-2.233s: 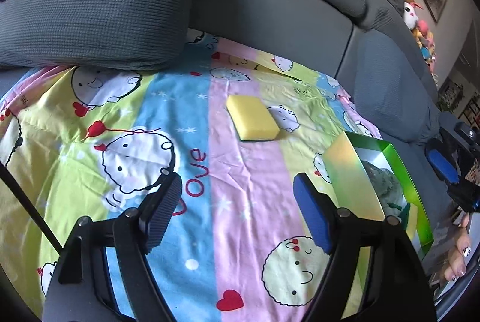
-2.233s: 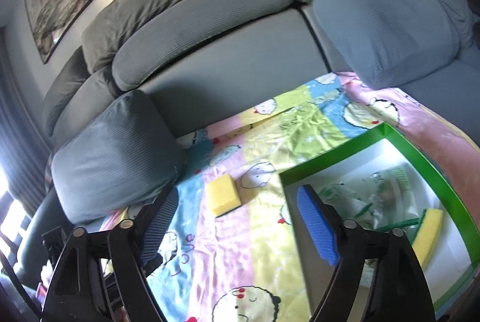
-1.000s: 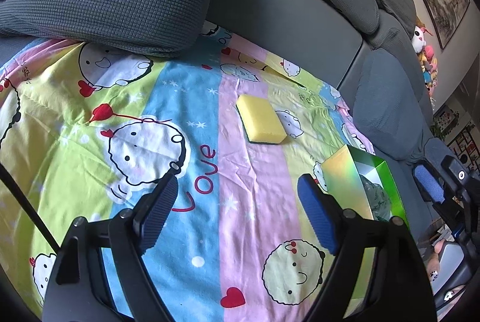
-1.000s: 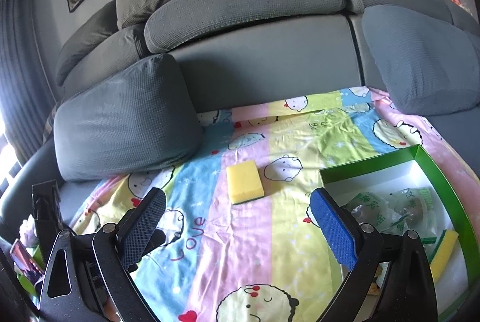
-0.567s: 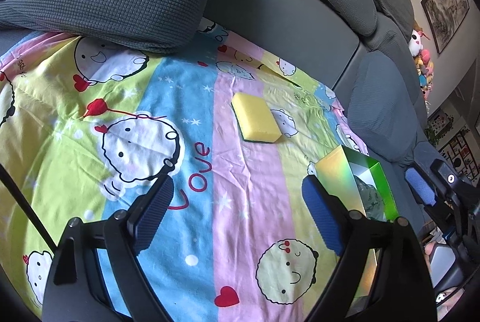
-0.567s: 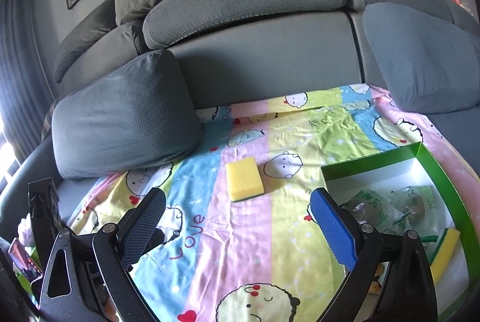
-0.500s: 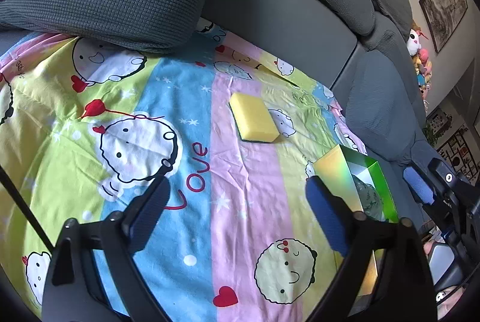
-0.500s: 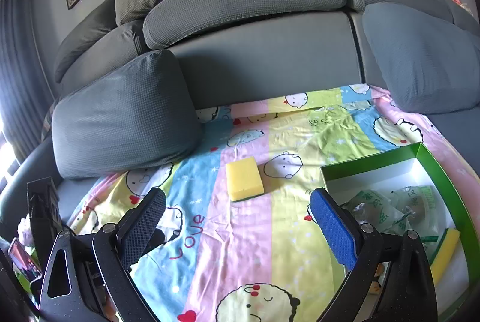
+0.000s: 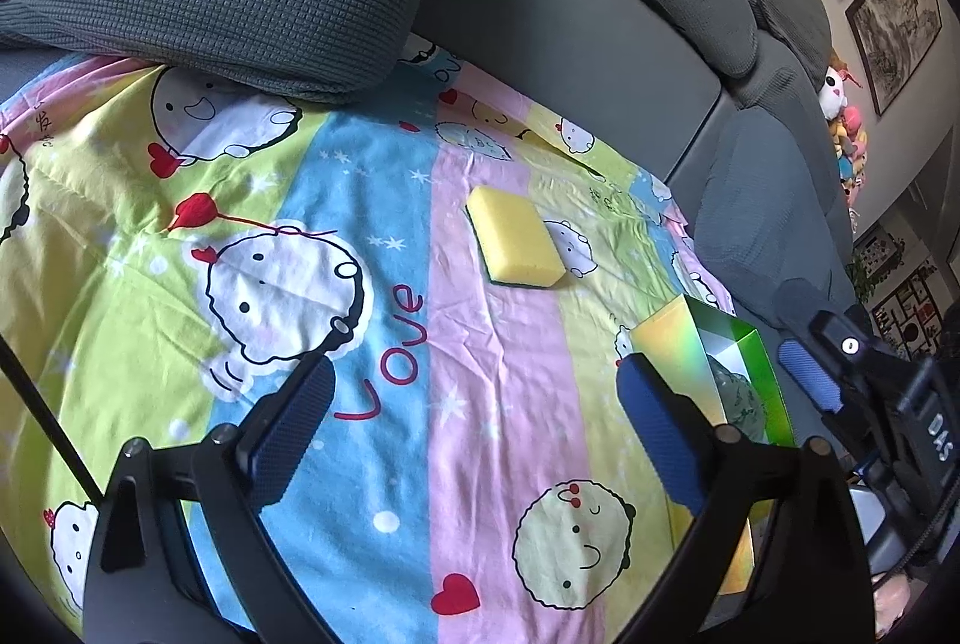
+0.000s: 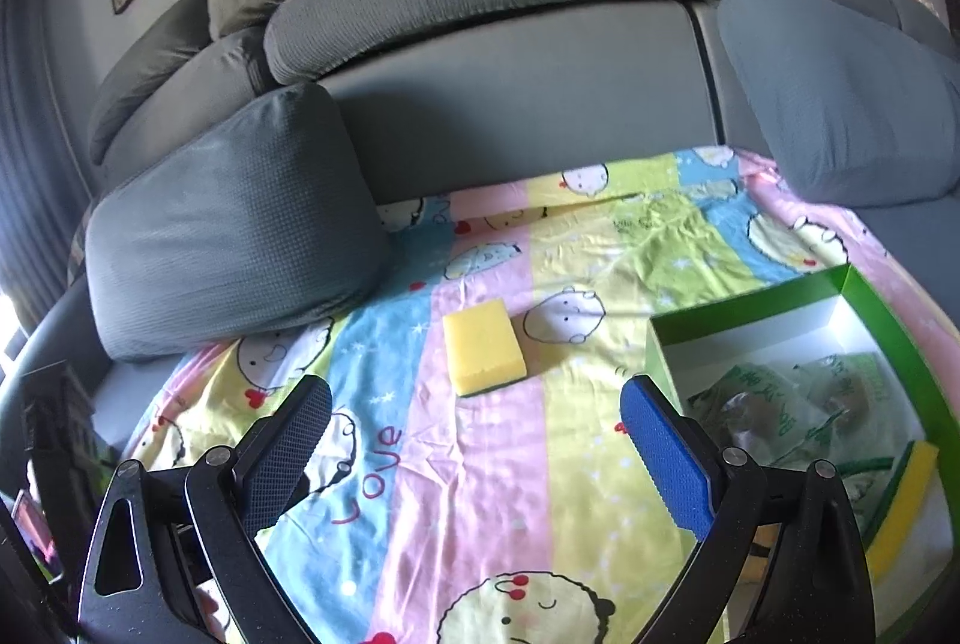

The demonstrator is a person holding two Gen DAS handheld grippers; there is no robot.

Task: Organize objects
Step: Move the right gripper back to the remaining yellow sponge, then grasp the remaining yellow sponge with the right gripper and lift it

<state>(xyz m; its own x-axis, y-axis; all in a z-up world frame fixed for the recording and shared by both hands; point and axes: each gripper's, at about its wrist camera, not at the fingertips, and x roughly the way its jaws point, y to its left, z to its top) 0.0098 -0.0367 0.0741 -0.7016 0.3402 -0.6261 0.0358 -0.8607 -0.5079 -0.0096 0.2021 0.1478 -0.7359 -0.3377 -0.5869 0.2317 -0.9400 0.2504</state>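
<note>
sponge [image 9: 515, 237]: lying flat on the sheet [image 9: 384, 284], yellow face up, at 12 o'clock from both grippers, well apart from either.
box [image 10: 864, 308]: green, at 3 o'clock of the sponge, already holding packets [image 10: 780, 398] and a second sponge [image 10: 900, 512].
left gripper [image 9: 474, 428]: spread wide, holding nothing, hovering over the sheet.
right gripper [image 10: 474, 446]: spread wide too, empty, box rim just beside its right finger.
step: likely reaching for the loose sponge.
doing it well: approach low, straddle the short sides, pinch lightly since foam squashes, avoid snagging the wrinkled sheet, lift clear over the box wall.
</note>
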